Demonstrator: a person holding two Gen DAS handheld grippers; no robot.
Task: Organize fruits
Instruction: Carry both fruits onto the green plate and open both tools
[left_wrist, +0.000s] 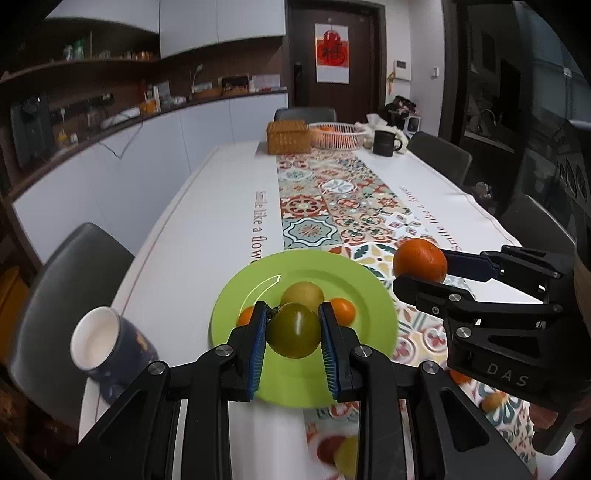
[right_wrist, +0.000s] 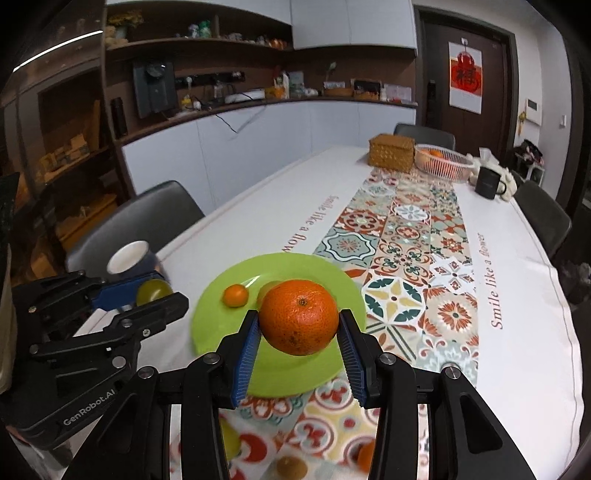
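While both grippers are held above the near end of the table (left_wrist: 207, 206), each points forward over the green plate (left_wrist: 373, 306). The left gripper (left_wrist: 293, 328) is level, its blue pads (left_wrist: 258, 350) clamped on the sides of a green fruit (left_wrist: 294, 329), which sits between the fingertips above the plate's near half. The right gripper (right_wrist: 300, 332) is to its right, over the plate's right edge, its pads (right_wrist: 245, 354) gripping an orange (right_wrist: 298, 321) at mid-height; the orange fills the gap between the fingers. On the plate lie a yellow-green fruit (left_wrist: 303, 293) and two small oranges (left_wrist: 343, 309), one on either side of it. A cup (left_wrist: 110, 347) lies tipped, left of the plate.
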